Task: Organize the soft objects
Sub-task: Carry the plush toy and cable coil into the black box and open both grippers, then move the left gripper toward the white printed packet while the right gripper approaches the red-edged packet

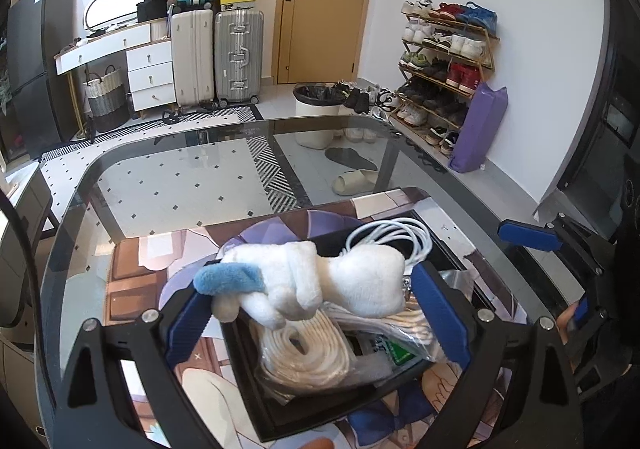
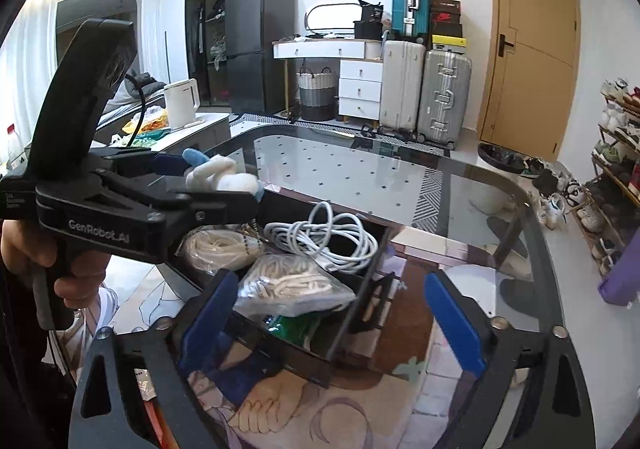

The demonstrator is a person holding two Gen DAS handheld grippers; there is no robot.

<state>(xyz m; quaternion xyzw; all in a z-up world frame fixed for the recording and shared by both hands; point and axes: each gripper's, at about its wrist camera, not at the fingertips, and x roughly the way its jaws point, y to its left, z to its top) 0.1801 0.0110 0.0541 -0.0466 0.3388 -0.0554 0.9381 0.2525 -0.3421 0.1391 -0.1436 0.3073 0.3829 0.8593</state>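
We are holding the plush toy point(image 1: 316, 281) clenched in the left gripper point(image 1: 316, 313) above the black box point(image 2: 352, 313), right gripper point(image 2: 328, 313) released, aiming to drop it squarely among the cords.

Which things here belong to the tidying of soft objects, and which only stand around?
For the job:
- white plush toy, held in left gripper
- black box
- bagged rope
- white cable
- right gripper, open

Just around:
- suitcases
- shoe rack
- kettle
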